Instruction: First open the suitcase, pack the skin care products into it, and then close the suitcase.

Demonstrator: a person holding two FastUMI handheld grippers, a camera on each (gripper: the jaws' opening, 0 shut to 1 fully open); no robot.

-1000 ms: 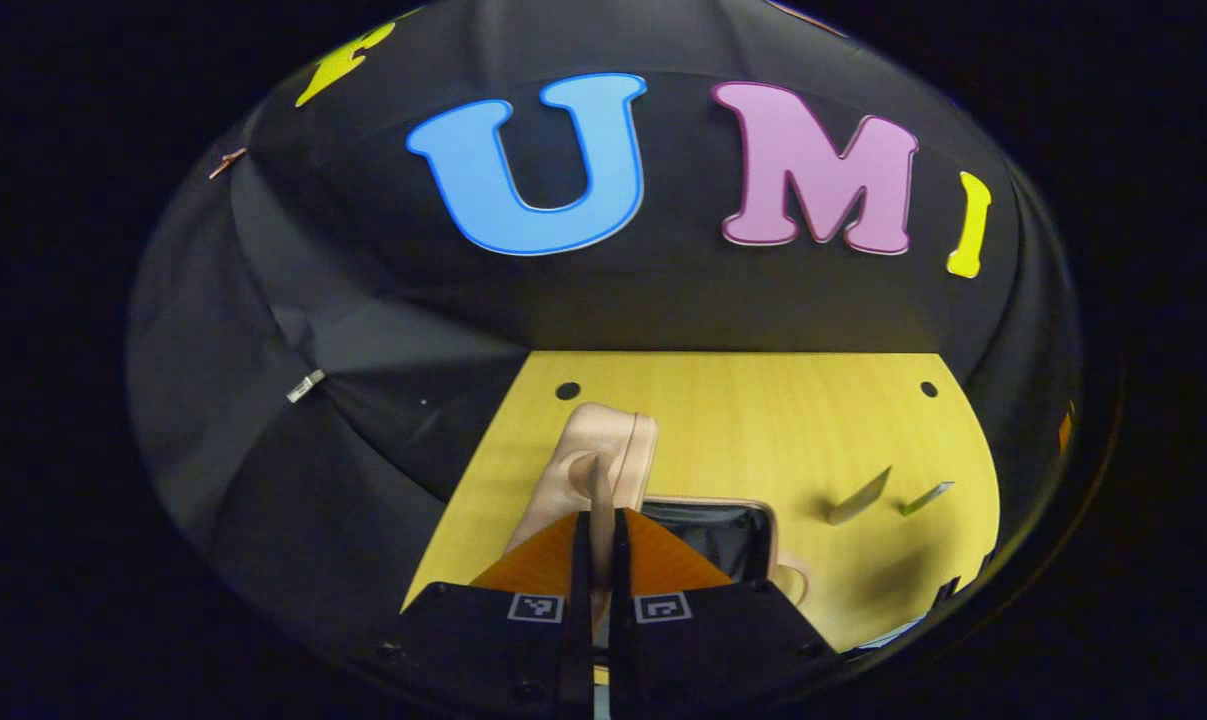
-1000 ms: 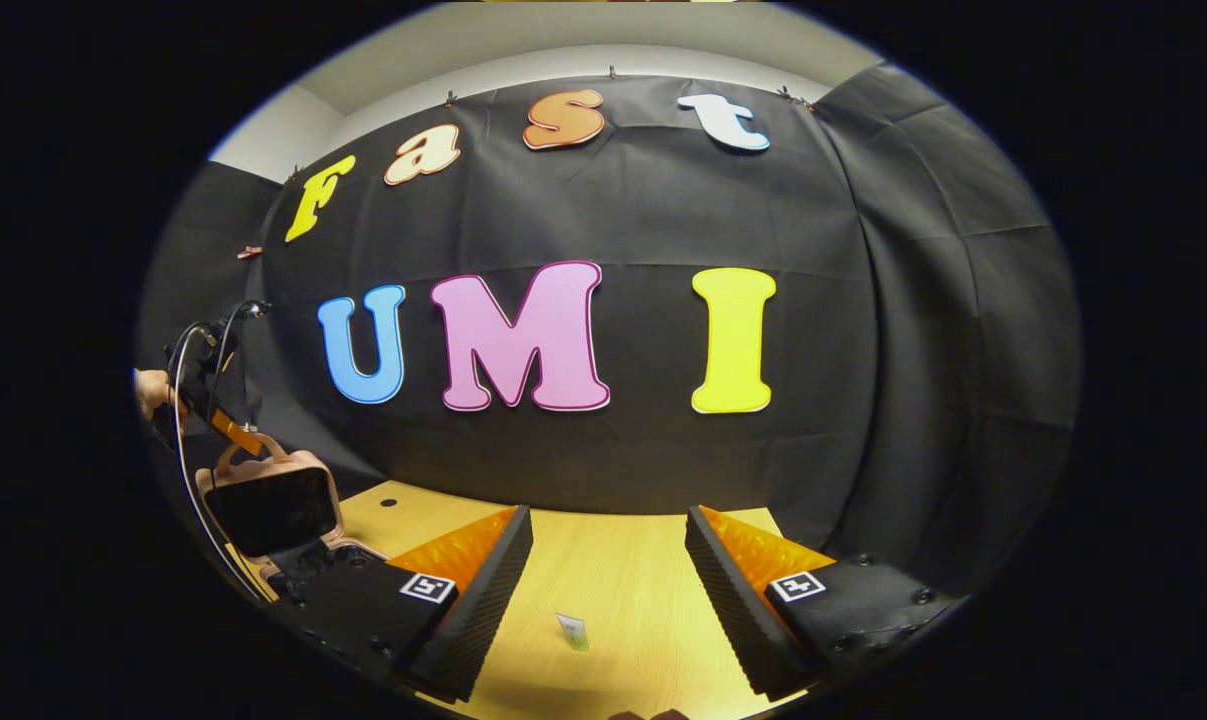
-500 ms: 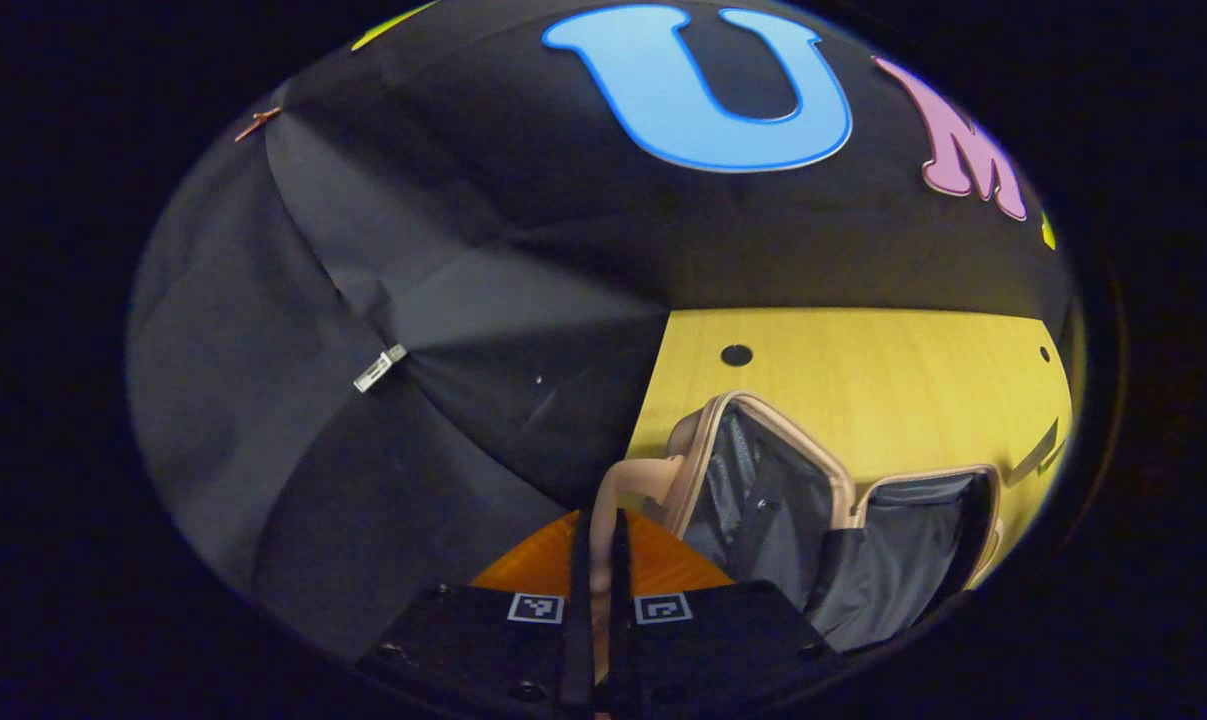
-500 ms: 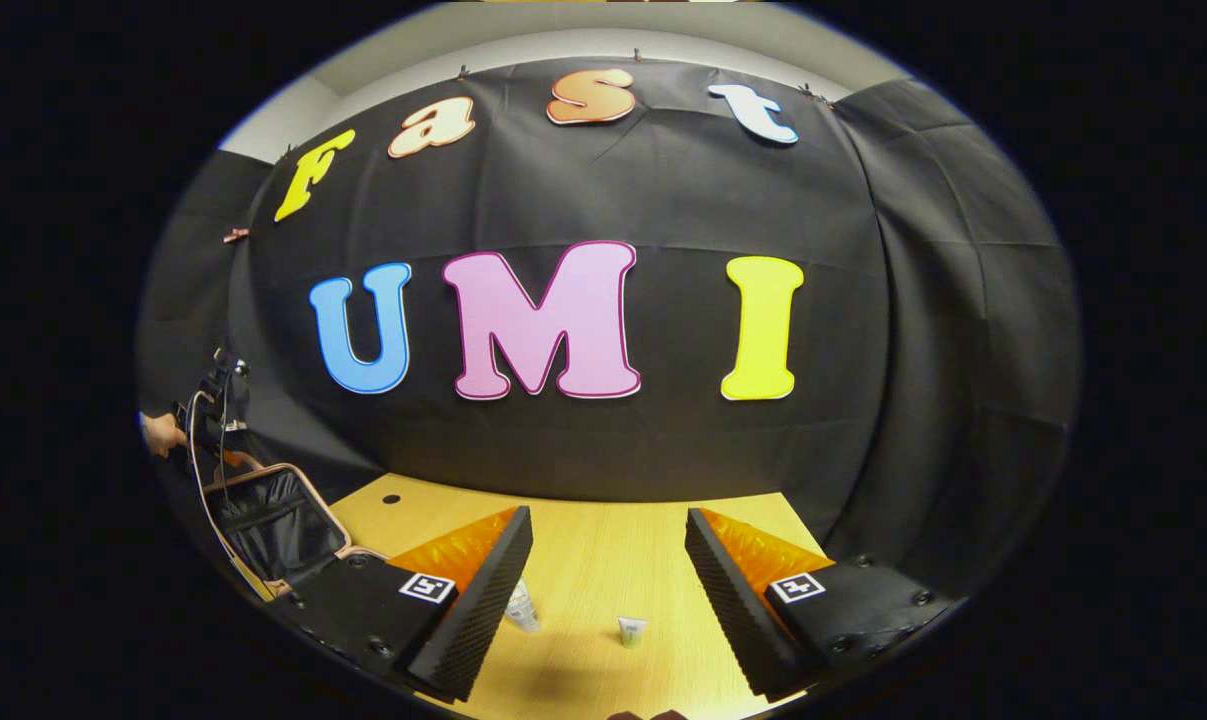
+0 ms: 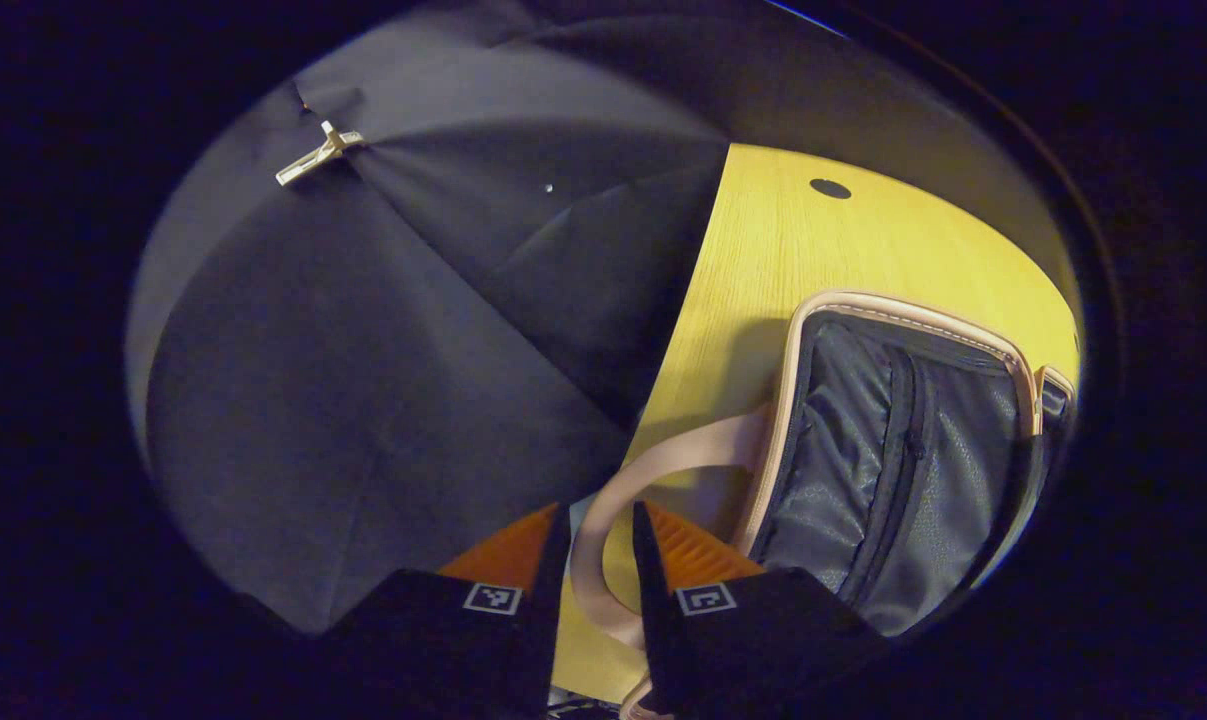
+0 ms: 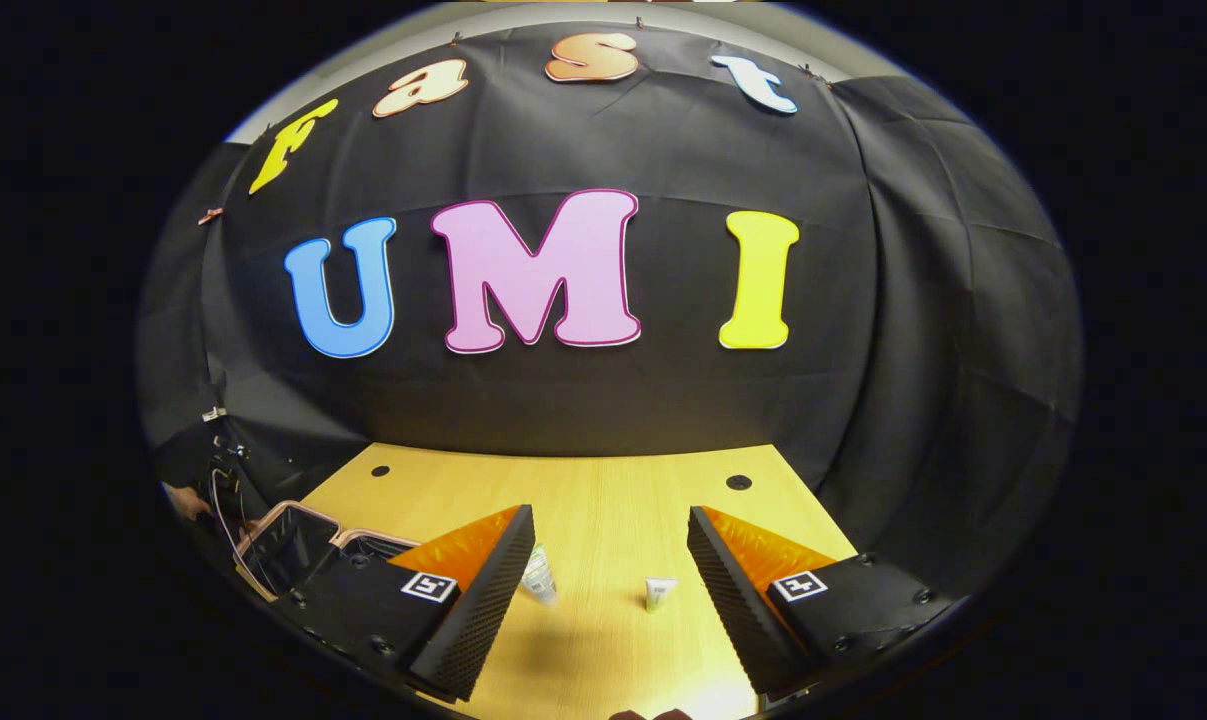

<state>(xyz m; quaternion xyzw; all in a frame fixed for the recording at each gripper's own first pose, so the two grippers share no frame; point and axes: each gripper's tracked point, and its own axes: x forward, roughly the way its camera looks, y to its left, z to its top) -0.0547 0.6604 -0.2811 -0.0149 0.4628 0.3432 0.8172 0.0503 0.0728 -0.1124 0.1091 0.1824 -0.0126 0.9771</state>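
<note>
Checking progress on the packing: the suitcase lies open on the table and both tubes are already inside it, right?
Not quite. The suitcase does lie open on the table, but the two tubes are not inside it: the right gripper view shows them out on the table, ahead of the right gripper.

in the right gripper view, bare counter [image 6: 603, 490] runs wide from the two small tubes [image 6: 540, 578] [image 6: 659, 592] back to the far cloth wall. the tubes stand well apart, between the spread fingers of the right hand-held gripper [image 6: 608, 570]. far left, the open suitcase [image 6: 288, 545] blocks that corner. in the left gripper view its strap [image 5: 613, 520] loops through the left hand-held gripper [image 5: 595, 545].
</note>
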